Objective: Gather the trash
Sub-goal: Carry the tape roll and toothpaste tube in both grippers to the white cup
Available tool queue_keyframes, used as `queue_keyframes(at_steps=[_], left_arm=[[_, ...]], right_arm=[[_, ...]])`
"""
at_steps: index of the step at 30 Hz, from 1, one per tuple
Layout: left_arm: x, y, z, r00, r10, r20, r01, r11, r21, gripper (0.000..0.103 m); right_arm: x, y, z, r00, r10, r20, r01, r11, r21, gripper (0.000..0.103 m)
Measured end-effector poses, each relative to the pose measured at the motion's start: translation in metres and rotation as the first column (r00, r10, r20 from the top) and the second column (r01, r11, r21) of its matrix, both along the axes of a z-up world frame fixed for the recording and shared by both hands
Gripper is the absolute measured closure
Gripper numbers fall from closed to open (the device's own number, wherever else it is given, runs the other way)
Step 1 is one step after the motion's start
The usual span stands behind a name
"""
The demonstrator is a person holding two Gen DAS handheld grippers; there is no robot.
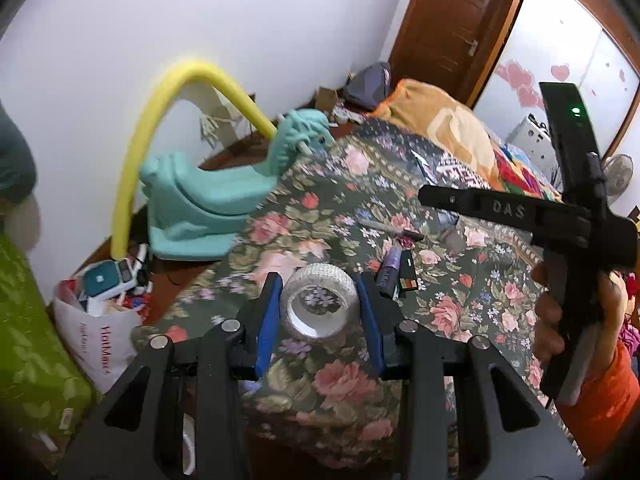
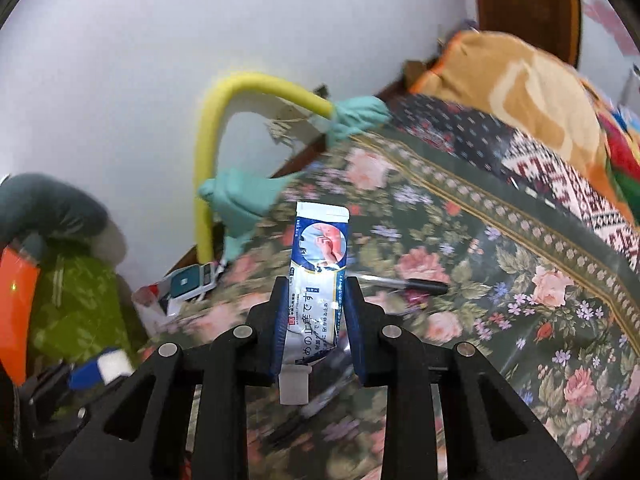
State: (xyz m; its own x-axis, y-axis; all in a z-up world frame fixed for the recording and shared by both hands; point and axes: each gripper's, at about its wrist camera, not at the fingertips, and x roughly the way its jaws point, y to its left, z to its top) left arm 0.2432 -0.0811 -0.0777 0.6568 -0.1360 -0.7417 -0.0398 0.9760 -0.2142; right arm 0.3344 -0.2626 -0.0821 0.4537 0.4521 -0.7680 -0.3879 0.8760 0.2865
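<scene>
Right hand-held gripper (image 2: 316, 312) pinching one tube (image 2: 318, 276); left hand-held gripper (image 1: 318, 300) spread around one tape roll (image 1: 319, 300).

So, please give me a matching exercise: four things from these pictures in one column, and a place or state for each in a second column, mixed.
Things:
1. tape roll
2. blue and white tube
3. black pen
4. white shopping bag

Places:
A. on the floor beside the bed
B. between the left gripper's fingers
C. held by the right gripper
D. lying on the floral bedspread

Pairs: 1-B, 2-C, 3-D, 4-A
</scene>
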Motion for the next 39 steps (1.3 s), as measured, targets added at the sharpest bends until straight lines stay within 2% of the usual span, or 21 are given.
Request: queue_keyframes(at_steps=[6, 12, 17, 23, 31, 39], left_arm=[[-0.047, 0.025, 0.024, 0.998, 0.053, 0.029, -0.053, 0.998, 0.023, 0.066], [-0.100, 0.058, 0.032, 0.993, 0.121, 0.013, -0.122, 0.991, 0.060, 0.066], [-0.145, 0.087, 0.028, 0.984, 0.178, -0.011, -0.177, 0.981, 0.079, 0.066], [-0.194, 0.116, 0.010, 0.969, 0.242, -0.056, -0.236, 0.967, 0.097, 0.066], [-0.233, 0.143, -0.020, 0.952, 0.280, -0.125, -0.268, 0.958, 0.104, 0.066], [-0.253, 0.168, -0.065, 0.926, 0.303, -0.227, -0.290, 0.953, 0.087, 0.066]], right_arm=[[-0.047, 0.039, 0.029, 0.996, 0.084, 0.041, -0.085, 0.996, 0.025, 0.079], [-0.094, 0.083, 0.035, 0.982, 0.181, 0.054, -0.183, 0.983, 0.031, 0.079], [-0.135, 0.117, 0.034, 0.965, 0.258, 0.054, -0.260, 0.965, 0.032, 0.079], [-0.182, 0.156, 0.024, 0.939, 0.342, 0.036, -0.343, 0.939, 0.018, 0.079], [-0.225, 0.201, -0.005, 0.902, 0.432, -0.011, -0.432, 0.902, -0.023, 0.079], [-0.242, 0.243, -0.050, 0.864, 0.486, -0.133, -0.494, 0.868, -0.038, 0.079]])
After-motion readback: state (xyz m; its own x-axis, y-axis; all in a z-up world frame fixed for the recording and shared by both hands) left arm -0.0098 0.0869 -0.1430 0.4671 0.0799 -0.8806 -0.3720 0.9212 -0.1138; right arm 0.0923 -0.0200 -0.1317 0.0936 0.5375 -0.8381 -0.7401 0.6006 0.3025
